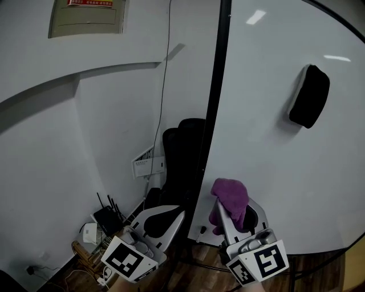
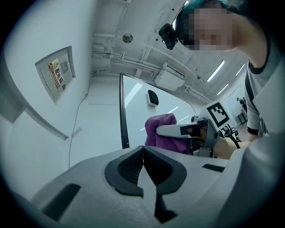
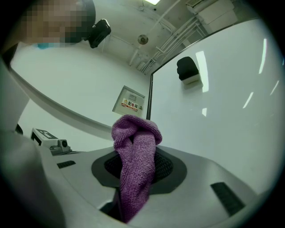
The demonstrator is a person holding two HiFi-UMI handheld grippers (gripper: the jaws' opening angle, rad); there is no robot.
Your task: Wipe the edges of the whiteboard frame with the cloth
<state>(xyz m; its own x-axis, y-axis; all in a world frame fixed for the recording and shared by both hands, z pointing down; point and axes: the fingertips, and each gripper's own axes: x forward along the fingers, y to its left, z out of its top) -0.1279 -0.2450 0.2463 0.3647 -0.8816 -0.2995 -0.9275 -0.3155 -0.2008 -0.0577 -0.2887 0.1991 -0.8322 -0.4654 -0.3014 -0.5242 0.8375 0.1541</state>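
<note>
A purple cloth (image 1: 230, 201) (image 3: 135, 164) is pinched in my right gripper (image 1: 228, 205), which is shut on it; folds bulge above the jaws. The cloth hangs just right of the whiteboard's black left frame edge (image 1: 215, 108), in front of the white board surface (image 1: 274, 171), apart from the frame. In the right gripper view the frame edge (image 3: 149, 95) rises behind the cloth. My left gripper (image 1: 171, 219) is shut and empty, left of the frame near its bottom. The left gripper view shows the cloth (image 2: 160, 129) and the frame (image 2: 123, 111) beyond its closed jaws.
A black eraser (image 1: 309, 96) sticks to the board at upper right. A black chair (image 1: 179, 165) stands behind the frame. A router (image 1: 105, 219), cables and a socket lie on the floor at lower left. A wall panel (image 1: 85, 17) hangs high on the left wall.
</note>
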